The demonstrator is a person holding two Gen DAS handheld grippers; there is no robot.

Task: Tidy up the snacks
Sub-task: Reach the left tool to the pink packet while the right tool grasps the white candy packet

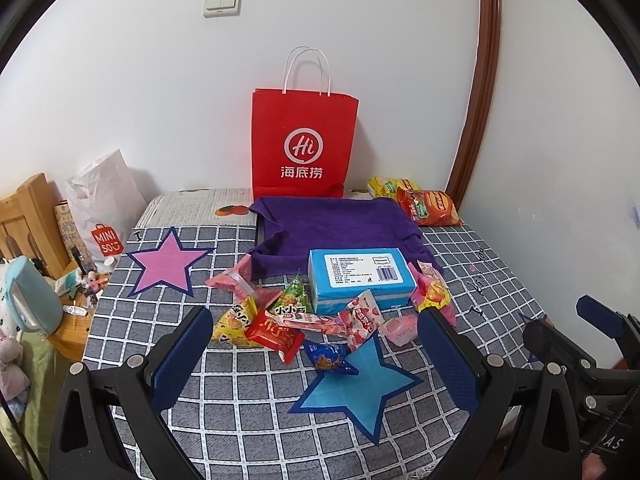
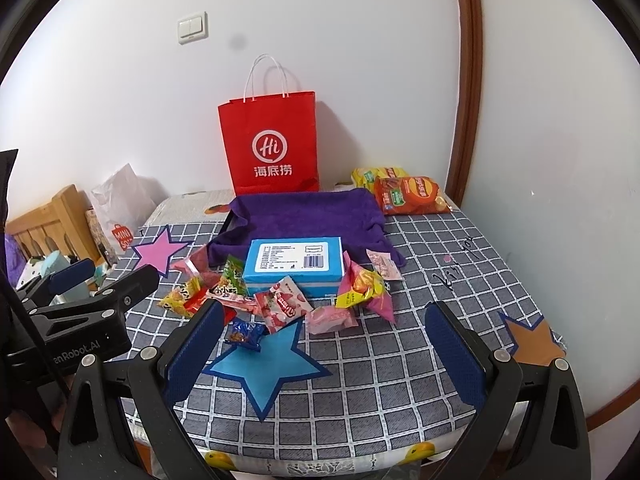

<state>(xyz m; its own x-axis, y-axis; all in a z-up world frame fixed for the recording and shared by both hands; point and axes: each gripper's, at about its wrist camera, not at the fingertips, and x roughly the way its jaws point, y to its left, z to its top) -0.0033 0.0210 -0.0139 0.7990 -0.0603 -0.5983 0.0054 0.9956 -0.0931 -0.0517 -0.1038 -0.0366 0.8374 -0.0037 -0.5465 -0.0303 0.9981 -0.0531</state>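
Several small snack packets point(image 1: 288, 320) point(image 2: 280, 304) lie heaped on the checked tablecloth point(image 1: 248, 408) in front of a blue box point(image 1: 360, 276) point(image 2: 294, 266). A dark blue packet point(image 1: 328, 356) point(image 2: 244, 334) rests on the tip of the blue star point(image 1: 360, 388) point(image 2: 268, 364). Behind the box a purple cloth covers a tray point(image 1: 340, 224) point(image 2: 308, 212). My left gripper point(image 1: 316, 360) hovers open just short of the heap, holding nothing. My right gripper point(image 2: 324, 352) is open too, above the blue star, empty. Each gripper shows at the other view's edge.
A red paper bag point(image 1: 304, 144) point(image 2: 272, 144) stands against the wall behind the tray. Orange and yellow chip bags point(image 1: 428, 204) point(image 2: 408, 192) lie at the back right. A pink star point(image 1: 168, 264) point(image 2: 160, 250) and an orange star point(image 2: 532, 340) mark the cloth. Clutter crowds a side table point(image 1: 72, 320).
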